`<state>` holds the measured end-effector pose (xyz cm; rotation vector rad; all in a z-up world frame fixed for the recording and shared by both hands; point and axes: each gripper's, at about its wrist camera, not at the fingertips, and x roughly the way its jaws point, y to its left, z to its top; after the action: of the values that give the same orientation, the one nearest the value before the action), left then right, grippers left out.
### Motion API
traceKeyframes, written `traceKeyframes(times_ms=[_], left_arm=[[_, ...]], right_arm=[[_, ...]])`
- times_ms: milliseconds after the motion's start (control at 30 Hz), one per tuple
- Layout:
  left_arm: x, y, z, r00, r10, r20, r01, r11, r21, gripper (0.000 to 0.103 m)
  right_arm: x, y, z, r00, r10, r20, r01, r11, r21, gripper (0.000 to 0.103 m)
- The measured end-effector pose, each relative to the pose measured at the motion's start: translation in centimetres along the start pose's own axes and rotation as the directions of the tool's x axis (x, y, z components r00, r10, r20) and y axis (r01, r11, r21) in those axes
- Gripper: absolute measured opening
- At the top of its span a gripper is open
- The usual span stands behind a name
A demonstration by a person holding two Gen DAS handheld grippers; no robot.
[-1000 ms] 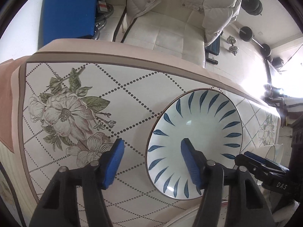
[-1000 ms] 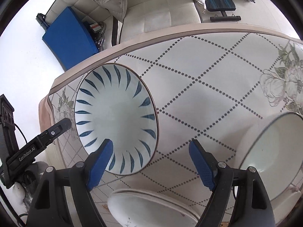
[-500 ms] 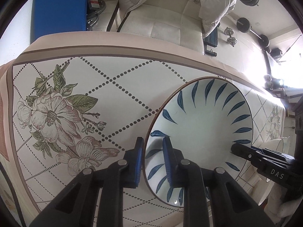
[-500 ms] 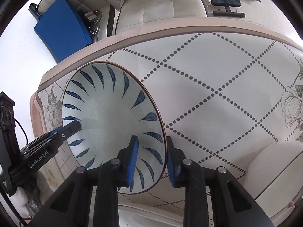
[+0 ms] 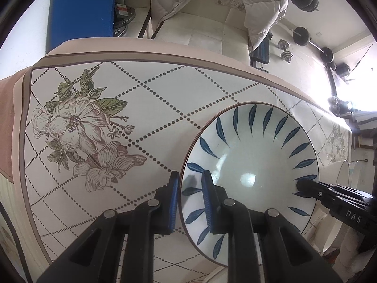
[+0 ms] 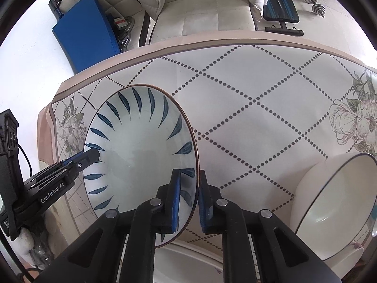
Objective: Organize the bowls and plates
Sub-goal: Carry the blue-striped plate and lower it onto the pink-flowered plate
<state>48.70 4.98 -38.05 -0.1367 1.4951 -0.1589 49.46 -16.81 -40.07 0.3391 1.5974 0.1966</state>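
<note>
A white bowl with blue leaf marks [image 5: 254,165] is held between both grippers above the patterned tablecloth. My left gripper [image 5: 189,200] is shut on its left rim. My right gripper [image 6: 189,200] is shut on its right rim; the bowl also shows in the right wrist view [image 6: 141,155]. A large plain white bowl [image 6: 329,210] stands at the right. A white plate [image 6: 188,264] lies under the near edge, partly hidden by my right gripper.
The tablecloth [image 5: 165,94] has dotted diamonds and flower prints. Behind the table are a cream sofa [image 5: 200,30], a blue pad [image 5: 82,11] and dumbbells on the floor [image 5: 286,52]. The table's far edge runs close behind the bowl.
Both grippers closed from wide open onto opposite rims of the blue-leaf bowl. The bowl has since been raised and tilted slightly off the cloth.
</note>
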Motion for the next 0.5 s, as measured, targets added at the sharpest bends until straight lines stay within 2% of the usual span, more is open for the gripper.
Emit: traceKeyframes(times_ms=[300, 367, 500], left_arm=[[-5.0, -1.8, -2.3, 0.998, -0.013, 0.060, 0.010, 0.999, 0.044, 0.017], [-5.8, -1.9, -3.1, 0.998, -0.031, 0.063, 0.028, 0.998, 0.049, 0.017], [-7.2, -3.1, -5.0, 0.997, -0.014, 0.077, 0.008, 0.997, 0.077, 0.017]], right_arm=[[-4.1, -1.2, -2.3, 0.997, 0.054, 0.050, -0.055, 0.998, 0.018, 0.015], [-5.1, -1.4, -3.2, 0.996, 0.063, 0.061, -0.064, 0.998, 0.017, 0.015], [-6.6, -1.9, -5.8, 0.995, 0.075, 0.071, -0.076, 0.997, 0.004, 0.015]])
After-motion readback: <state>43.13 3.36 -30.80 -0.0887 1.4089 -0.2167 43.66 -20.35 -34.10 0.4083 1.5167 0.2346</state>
